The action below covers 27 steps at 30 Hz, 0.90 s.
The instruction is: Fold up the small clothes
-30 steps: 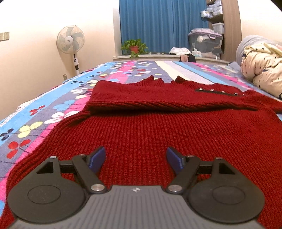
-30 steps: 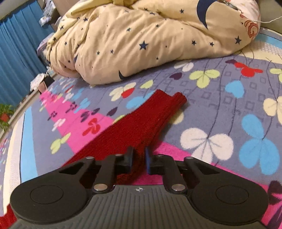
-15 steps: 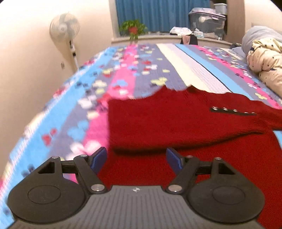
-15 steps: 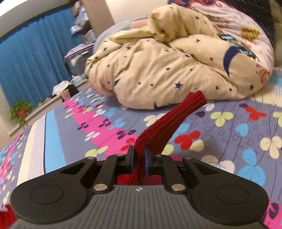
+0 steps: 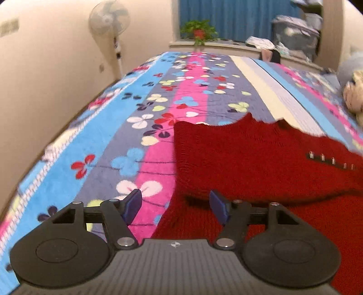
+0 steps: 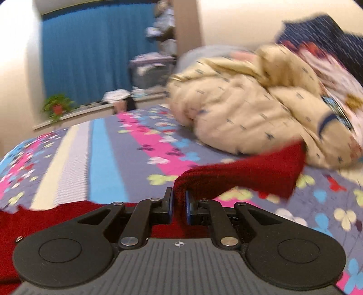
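Since a second ago we have lifted the sleeve (image 6: 254, 174) of the dark red knitted sweater (image 5: 261, 158) off the bed and swung it toward the garment's body, and our left hand-held gripper (image 5: 175, 205) has drifted from over the middle of the knit to its left edge. Our right hand-held gripper (image 6: 179, 204) is pinching that sleeve between its blue-padded fingers (image 6: 169, 205); the cloth rises from the pinch and hangs out to the right, its cuff end in the air in front of the cream star-printed duvet (image 6: 249, 109) bunched at the far right. Our left hand-held gripper is spread wide and holds nothing. Its left finger (image 5: 132, 204) sits over the flowered pink, blue and grey bedspread (image 5: 145, 127), its right finger (image 5: 219, 207) over the red knit. The sweater lies flat on the bed with one sleeve already folded across its chest, and a short row of small metal buttons (image 5: 331, 161) shows at the right. Far off we see a white pedestal fan (image 5: 110, 20), a potted green plant (image 5: 198, 31) on the sill and blue curtains (image 6: 99, 47).
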### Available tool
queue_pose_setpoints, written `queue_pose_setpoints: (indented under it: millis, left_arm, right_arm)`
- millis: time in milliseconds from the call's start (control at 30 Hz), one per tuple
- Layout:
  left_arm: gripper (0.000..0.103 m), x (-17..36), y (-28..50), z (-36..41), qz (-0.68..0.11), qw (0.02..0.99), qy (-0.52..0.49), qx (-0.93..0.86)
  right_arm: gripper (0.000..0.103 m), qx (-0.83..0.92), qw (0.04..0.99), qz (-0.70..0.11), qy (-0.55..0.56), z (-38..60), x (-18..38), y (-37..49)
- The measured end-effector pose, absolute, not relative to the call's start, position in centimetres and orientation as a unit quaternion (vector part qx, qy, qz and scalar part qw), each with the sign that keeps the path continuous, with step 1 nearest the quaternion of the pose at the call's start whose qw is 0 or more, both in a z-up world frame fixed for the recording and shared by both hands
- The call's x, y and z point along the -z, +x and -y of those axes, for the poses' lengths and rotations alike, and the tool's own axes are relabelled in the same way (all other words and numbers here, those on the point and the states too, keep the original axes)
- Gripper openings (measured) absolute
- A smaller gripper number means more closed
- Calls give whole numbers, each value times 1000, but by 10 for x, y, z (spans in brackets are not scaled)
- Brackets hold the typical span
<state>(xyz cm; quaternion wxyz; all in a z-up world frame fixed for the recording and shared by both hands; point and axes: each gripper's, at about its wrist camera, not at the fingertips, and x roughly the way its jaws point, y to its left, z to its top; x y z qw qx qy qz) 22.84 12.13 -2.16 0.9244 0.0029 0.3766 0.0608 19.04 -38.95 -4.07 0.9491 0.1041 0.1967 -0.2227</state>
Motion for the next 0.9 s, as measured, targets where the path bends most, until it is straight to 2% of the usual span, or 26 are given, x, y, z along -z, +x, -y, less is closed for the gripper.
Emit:
queue_pose_setpoints:
  millis: [233, 333, 400, 467, 533, 633, 700, 767, 833, 900]
  left_arm:
    - [71, 4, 240, -150, -375, 921, -66, -82]
    - [71, 7, 244, -163, -389, 912, -91, -97]
    - [71, 10, 247, -173, -399, 904, -117, -100]
    - [71, 13, 250, -182, -405, 899, -139, -95]
    - [71, 17, 253, -187, -415, 892, -154, -87]
    - [71, 24, 257, -198, -431, 879, -189, -77]
    - [67, 27, 260, -203, -432, 873, -215, -70]
    - [50, 30, 265, -204, -430, 869, -238, -50]
    - [40, 33, 270, -201, -427, 866, -260, -17]
    - [36, 38, 278, -193, -426, 861, -277, 23]
  right_arm:
    - [10, 99, 983, -157, -8, 259, -12, 219]
    - [11, -7, 986, -153, -60, 179, -26, 230]
    - [13, -102, 970, -194, -104, 121, -19, 240]
    - [14, -186, 930, -285, -138, 74, 7, 250]
    - [14, -209, 899, -342, -178, 49, 33, 249]
    - [14, -205, 886, -374, -181, 48, 51, 234]
    - [14, -195, 889, -387, -147, 72, 47, 225]
    - [21, -169, 897, -390, -123, 108, 38, 213]
    - [25, -143, 904, -387, -112, 146, 28, 201]
    - [28, -111, 911, -380, -115, 193, 20, 186]
